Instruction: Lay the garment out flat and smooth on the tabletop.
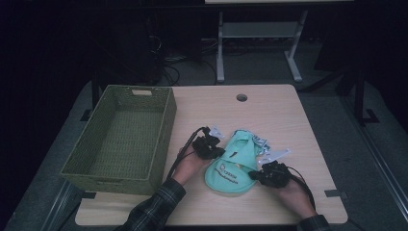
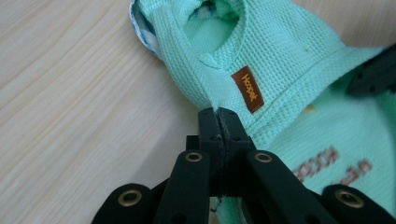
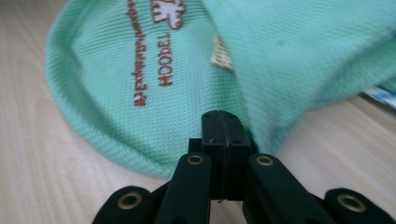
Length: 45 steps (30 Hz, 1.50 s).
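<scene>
Mint bib (image 1: 234, 163) pinched at both sides on the bench (image 1: 269, 110).
We note left claw (image 1: 215, 153) clenched on its edge by the brown label (image 2: 247, 88); right claw (image 1: 256, 175) clenched on a fold.

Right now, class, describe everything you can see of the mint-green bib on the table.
The mint-green bib is a waffle-knit cloth with a neck opening, brown embroidered lettering and a small brown label. It lies partly folded on the wooden table, right of the basket. The left tool pinches its edge near the label; the right tool pinches its rounded lower edge.
</scene>
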### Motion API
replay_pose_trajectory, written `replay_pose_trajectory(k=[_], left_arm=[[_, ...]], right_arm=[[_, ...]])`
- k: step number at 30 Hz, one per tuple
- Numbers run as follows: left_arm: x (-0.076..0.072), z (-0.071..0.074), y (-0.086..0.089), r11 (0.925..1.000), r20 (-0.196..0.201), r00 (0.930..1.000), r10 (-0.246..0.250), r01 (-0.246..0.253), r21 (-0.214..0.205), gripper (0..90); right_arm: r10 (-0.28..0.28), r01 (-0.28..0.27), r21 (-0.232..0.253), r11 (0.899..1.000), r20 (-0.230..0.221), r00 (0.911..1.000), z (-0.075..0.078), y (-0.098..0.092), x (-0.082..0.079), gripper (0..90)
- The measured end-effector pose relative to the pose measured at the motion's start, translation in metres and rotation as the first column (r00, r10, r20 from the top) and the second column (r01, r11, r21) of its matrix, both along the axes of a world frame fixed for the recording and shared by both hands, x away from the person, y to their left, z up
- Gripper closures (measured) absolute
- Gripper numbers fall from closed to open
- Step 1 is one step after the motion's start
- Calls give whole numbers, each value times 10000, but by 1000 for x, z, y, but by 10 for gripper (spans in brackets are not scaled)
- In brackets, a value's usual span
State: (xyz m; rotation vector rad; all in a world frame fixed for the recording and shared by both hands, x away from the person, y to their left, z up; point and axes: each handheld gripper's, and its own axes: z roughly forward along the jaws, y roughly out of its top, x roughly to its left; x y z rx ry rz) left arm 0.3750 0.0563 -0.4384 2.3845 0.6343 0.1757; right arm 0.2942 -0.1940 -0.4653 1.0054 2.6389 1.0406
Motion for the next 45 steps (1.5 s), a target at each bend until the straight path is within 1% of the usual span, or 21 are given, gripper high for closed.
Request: replay_pose_trajectory(k=[4,7,9,13,14,16,18,20,23,25,27,31,32,33,34,36,38,39,41,43,45], left_arm=[[0,-1,6,9998,-68,9998,160,-159,133,891],[0,-3,14,9983,-245,9983,533,-526,266,892],[1,-4,19,9977,-315,9976,624,-615,282,891],[0,-5,21,9977,-291,9974,656,-651,190,877],[-1,-2,22,9974,-183,9973,705,-703,129,849],[-2,0,22,9973,-143,9973,724,-723,137,830],[-6,5,23,9972,-12,9972,742,-742,-23,754],[-10,10,24,9978,49,9978,658,-657,-109,708],[-15,12,23,9986,49,9988,494,-493,-170,679],[-20,11,20,9996,8,9997,251,-251,-107,658],[-22,7,17,9999,-64,9999,153,-153,5,651],[-22,-1,13,9997,-163,9998,86,-82,239,672],[-22,-3,12,9992,-225,9997,66,-58,387,709],[-21,-5,12,9990,-225,9997,30,-20,457,709],[-21,-7,12,9986,-313,9995,13,3,530,816],[-20,-6,14,9988,-449,9990,-6,28,481,868],[-20,-4,15,9991,-459,9989,1,18,414,876],[-22,0,16,9998,-384,9993,26,-18,189,876],[-24,4,16,10000,-310,9995,20,-18,79,876],[-30,9,18,10000,-203,9998,8,-10,-87,876],[-33,10,19,10000,-181,9998,-30,30,-26,876]], right_arm=[[-203,203,-80,9998,39,9998,0,-5,2,899],[-516,519,-198,9985,135,9986,1,-15,5,899],[-683,687,-238,9974,169,9975,1,-19,7,899],[-801,800,50,9968,203,9966,3,-23,7,889],[-841,837,189,9963,258,9961,6,-24,6,853],[-850,843,213,9962,334,9958,8,-26,5,837],[-1074,1043,565,9929,554,9927,14,-33,5,792],[-1187,1146,774,9904,500,9917,16,-36,6,757],[-1132,1100,824,9905,357,9929,15,-36,8,726],[-1027,1010,796,9917,166,9946,13,-31,9,700],[-976,961,738,9926,168,9951,12,-27,10,699],[-946,942,488,9944,54,9955,9,-24,12,765],[-993,991,432,9941,31,9950,8,-23,13,834],[-993,991,432,9941,31,9950,8,-23,13,834],[-1032,1026,395,9939,137,9946,7,-24,14,867],[-1205,1197,403,9920,177,9926,9,-25,14,874],[-1297,1274,486,9907,469,9904,11,-29,15,878],[-1409,1375,549,9890,629,9880,14,-31,14,879],[-1602,1562,488,9865,926,9827,20,-34,14,879],[-1680,1606,698,9845,1175,9788,26,-37,14,880],[-1570,1467,794,9860,1454,9768,32,-37,12,879]])
